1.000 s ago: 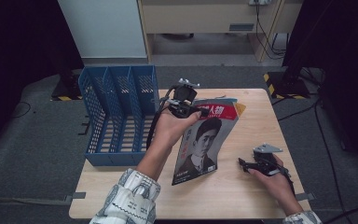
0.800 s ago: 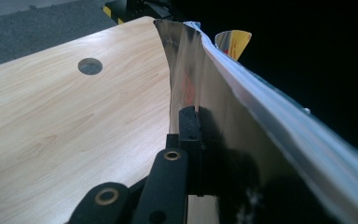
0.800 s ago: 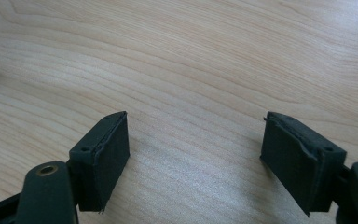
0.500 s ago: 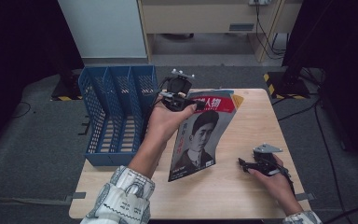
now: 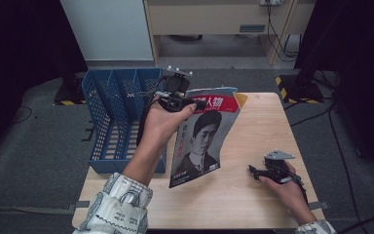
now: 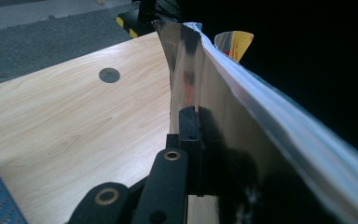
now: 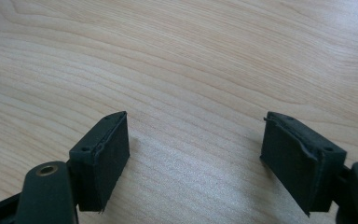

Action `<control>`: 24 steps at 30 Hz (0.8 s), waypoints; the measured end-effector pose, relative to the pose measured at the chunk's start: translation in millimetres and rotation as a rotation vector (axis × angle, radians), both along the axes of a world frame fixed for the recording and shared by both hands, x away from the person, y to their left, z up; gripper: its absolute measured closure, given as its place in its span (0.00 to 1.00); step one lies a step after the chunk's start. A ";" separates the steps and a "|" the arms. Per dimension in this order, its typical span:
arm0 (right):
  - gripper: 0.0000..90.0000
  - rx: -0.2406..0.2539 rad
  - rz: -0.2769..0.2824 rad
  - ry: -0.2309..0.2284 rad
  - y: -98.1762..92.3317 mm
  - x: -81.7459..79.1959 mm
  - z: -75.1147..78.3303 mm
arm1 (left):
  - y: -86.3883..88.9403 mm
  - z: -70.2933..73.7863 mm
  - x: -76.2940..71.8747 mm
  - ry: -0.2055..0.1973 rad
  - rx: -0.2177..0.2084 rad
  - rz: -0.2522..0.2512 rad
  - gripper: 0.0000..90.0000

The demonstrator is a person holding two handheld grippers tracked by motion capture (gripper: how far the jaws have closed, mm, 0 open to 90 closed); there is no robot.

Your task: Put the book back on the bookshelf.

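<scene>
my left gripper (image 5: 193, 104) is clenched on the top edge of the magazine (image 5: 202, 141), which hangs in the air over the middle of the table (image 5: 263, 126), its lower edge near the wood and its cover facing me. as i judge it, the step in hand is carrying it to the blue file rack (image 5: 117, 117) at the table's left edge. to do that well i should keep the pinch firm, since the glossy pages bow and sag, and lift until the bottom edge is above the rack's wall, then lower it straight into a slot. the dividers could catch a drooping corner. my right gripper (image 5: 254, 170) rests on the near right of the table, jaws apart and grasping nothing, well apart from the magazine
</scene>
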State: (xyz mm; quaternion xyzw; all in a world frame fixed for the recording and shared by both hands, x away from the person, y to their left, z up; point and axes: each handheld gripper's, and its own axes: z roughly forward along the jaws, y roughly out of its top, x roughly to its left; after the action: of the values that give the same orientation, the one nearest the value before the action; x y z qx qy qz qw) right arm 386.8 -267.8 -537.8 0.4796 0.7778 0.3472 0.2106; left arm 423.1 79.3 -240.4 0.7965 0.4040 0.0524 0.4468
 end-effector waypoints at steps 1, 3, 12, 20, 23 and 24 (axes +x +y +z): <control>0.26 0.000 0.000 0.000 0.0 0.0 0.0 | 1.7 1.0 0.0 -0.002 0.001 0.004 0.96; 0.26 0.000 0.001 0.000 0.0 0.0 0.0 | 6.3 4.1 0.0 -0.006 0.008 0.011 0.96; 0.26 0.000 0.001 0.000 0.1 0.0 0.0 | 25.6 13.7 0.7 -0.017 0.012 0.048 0.96; 0.26 -0.001 0.002 -0.001 0.1 0.1 0.0 | 40.9 18.2 1.2 -0.019 0.000 0.075 0.96; 0.26 -0.002 0.002 -0.001 0.1 0.1 0.0 | 45.8 18.5 1.7 -0.013 -0.011 0.077 0.96; 0.26 -0.002 0.002 -0.001 0.1 0.1 0.0 | 48.1 18.7 2.0 -0.011 -0.015 0.079 0.96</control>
State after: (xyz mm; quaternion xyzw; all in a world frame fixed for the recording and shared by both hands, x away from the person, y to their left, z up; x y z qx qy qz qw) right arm 386.9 -267.7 -537.8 0.4785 0.7785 0.3471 0.2110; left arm 425.1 127.4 -221.7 0.7763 0.4329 0.0713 0.4527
